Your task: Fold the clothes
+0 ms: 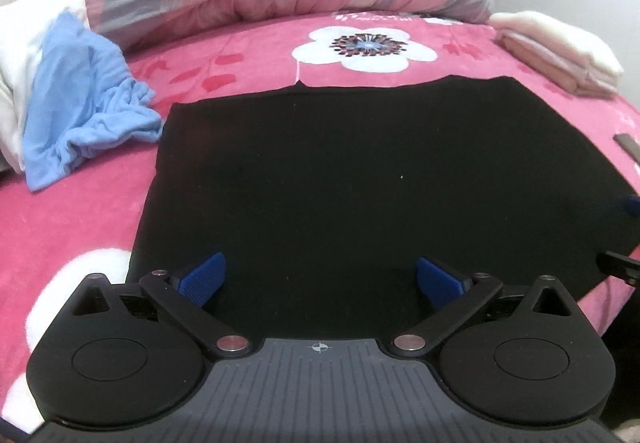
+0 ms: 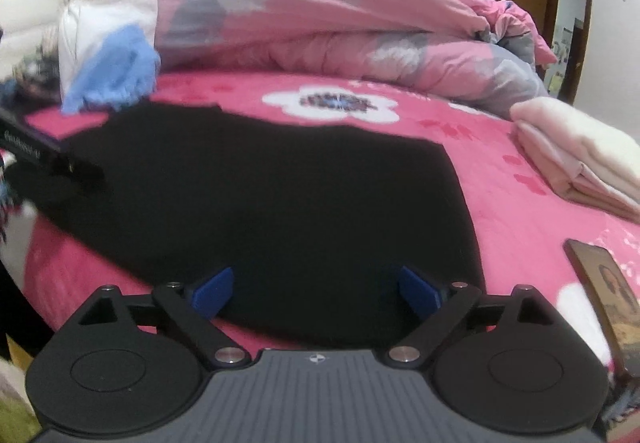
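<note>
A black garment (image 1: 360,171) lies flat and folded at the near edge of the pink flowered bedspread (image 1: 80,211). Over it, the left gripper (image 1: 320,279) and right gripper (image 2: 312,291) gape wide, nothing between their blue pads. A crumpled blue cloth (image 1: 80,99) lies beside it; folded pale clothes (image 2: 580,151) sit toward the bed's right edge.

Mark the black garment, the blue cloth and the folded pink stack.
black garment (image 1: 360,179), left wrist view, middle of the flat fabric
blue cloth (image 1: 80,103), left wrist view, crumpled middle
pink stack (image 2: 576,159), right wrist view, top layer of the folded pile
</note>
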Demonstrator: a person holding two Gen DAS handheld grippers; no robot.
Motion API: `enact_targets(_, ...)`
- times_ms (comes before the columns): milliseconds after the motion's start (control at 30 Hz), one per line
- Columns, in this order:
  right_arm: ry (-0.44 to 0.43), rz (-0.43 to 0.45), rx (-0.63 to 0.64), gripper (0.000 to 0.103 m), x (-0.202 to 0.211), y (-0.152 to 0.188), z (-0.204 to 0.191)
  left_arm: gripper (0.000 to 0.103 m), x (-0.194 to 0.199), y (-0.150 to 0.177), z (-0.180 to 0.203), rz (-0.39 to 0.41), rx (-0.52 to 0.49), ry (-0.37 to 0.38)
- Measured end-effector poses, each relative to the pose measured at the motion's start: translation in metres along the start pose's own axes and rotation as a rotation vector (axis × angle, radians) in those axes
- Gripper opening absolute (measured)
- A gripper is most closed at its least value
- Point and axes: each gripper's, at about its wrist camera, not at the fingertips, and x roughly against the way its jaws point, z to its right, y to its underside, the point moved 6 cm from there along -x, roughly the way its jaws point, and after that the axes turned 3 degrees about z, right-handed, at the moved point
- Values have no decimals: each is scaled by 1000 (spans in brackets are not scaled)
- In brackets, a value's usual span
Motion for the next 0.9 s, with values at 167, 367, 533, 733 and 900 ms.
enact_targets(167, -27, -43, -43, 97, 25, 10, 11, 103, 3, -4, -1, -7, 18, -4)
enact_targets(367, -39, 81, -147, 103, 45, -24, 29, 103, 11, -21, -2, 13, 82, 30)
enact_targets(533, -82, 117, -288, 103, 18, -59, 34, 103, 2, -31, -4, -29, 123, -61)
enact_targets(733, -66, 23, -261, 103, -23, -71, 11, 103, -12, -30, -10, -107, 144, -181)
enact_targets(900, -68, -64, -254, 103, -45, -68, -7, 103, -21, -25, -13, -146, 158, -216)
